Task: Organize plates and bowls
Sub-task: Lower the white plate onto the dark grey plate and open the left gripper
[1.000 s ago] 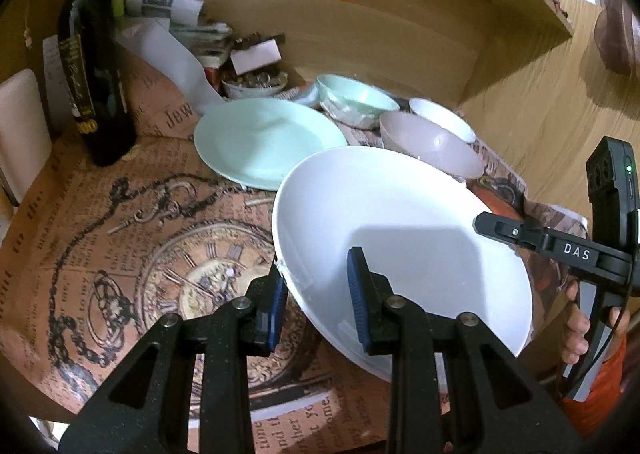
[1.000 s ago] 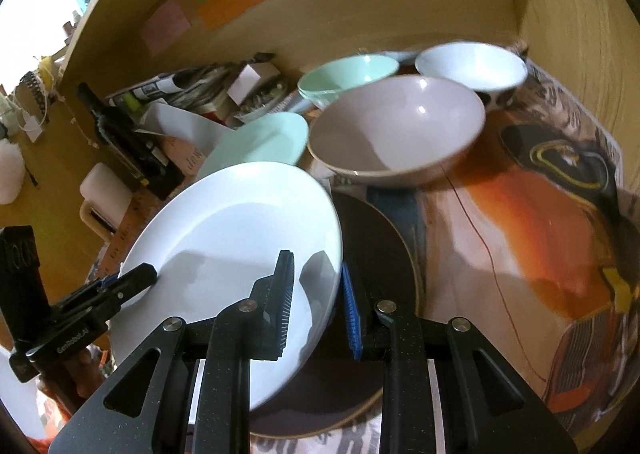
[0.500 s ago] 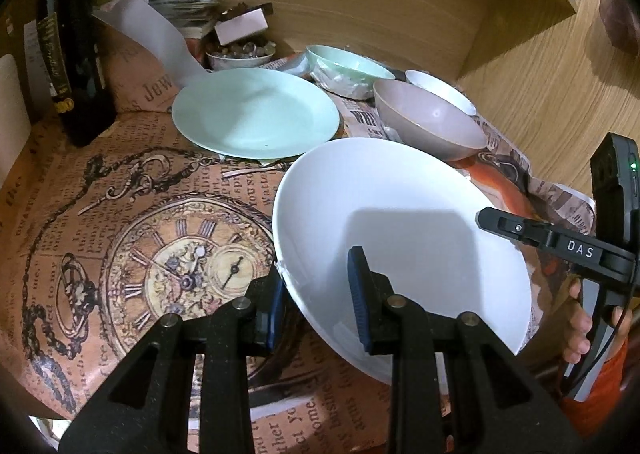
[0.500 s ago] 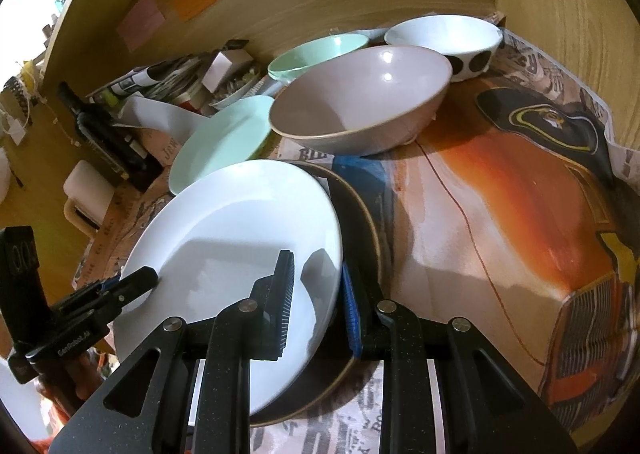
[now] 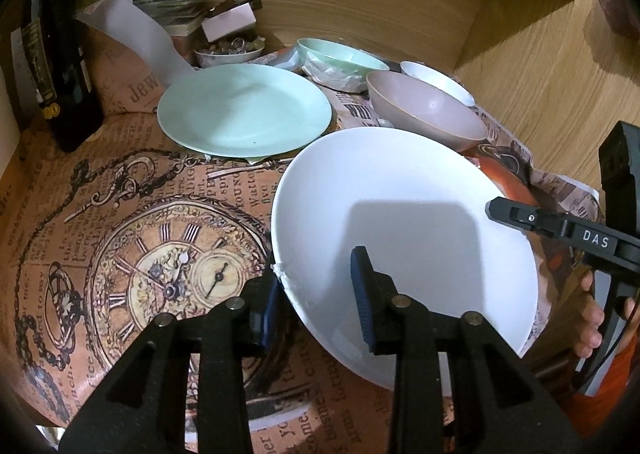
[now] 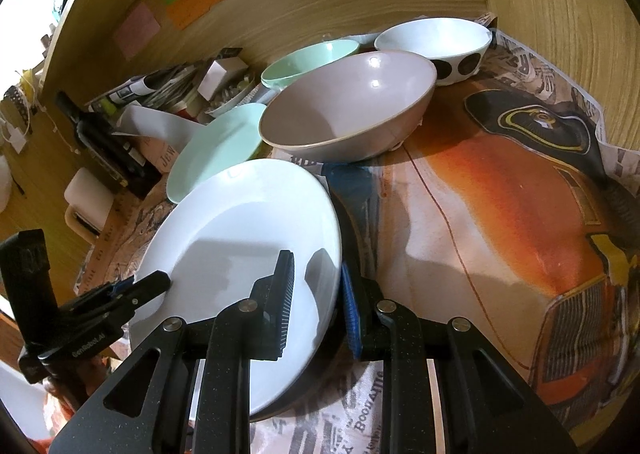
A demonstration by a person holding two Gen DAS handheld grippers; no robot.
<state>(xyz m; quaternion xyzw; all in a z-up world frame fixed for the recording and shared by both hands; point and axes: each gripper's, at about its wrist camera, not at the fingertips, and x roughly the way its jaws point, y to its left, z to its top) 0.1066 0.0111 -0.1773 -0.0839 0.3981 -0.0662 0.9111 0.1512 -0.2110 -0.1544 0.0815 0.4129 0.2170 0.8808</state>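
pinching opposite rims of the white plate, both grippers share its weight: the left gripper has one blue pad under the near-left edge and one on the upper face, and the right gripper clamps the far-right edge the same way. the plate hangs tilted above a dark plate near the front edge of the worktop, which is covered in printed paper. beyond it lies the mint plate, then a mauve bowl, a mint bowl and a white spotted bowl toward the back right corner. the step in hand looks like stacking plates; next it likely needs lowering level onto a plate before either grip loosens.
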